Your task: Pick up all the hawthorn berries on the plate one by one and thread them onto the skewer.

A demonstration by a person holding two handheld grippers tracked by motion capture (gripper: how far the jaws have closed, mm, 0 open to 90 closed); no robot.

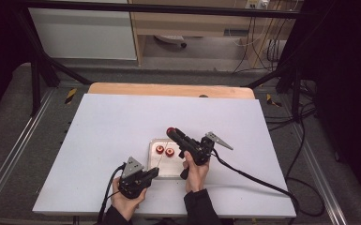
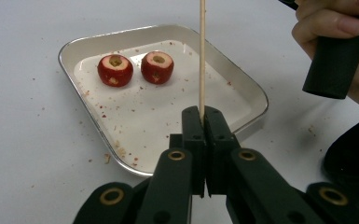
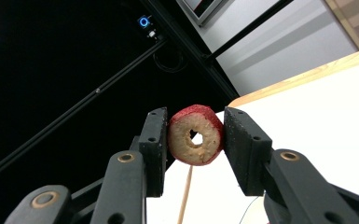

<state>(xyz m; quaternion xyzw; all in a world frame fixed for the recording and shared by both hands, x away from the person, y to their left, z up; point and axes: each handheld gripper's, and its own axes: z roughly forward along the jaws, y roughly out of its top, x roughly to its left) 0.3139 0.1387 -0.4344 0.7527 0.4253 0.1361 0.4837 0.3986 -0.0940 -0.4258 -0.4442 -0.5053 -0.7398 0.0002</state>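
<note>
Nearest the camera, the left gripper (image 2: 200, 122) had its fingers clenched on an upright wooden skewer (image 2: 202, 56). At its eleven o'clock, two cored red fruits (image 2: 115, 70) sat in a metal tray (image 2: 256, 95). The right gripper (image 3: 196, 137) grasped a third cored fruit (image 3: 196, 135) aloft; misaligned threading might split it. White desk (image 1: 112, 122), dark room beyond.

From above we overlook the table (image 1: 122, 122); our gripper cameras sit close, both catching the skewer (image 2: 202, 56).
</note>
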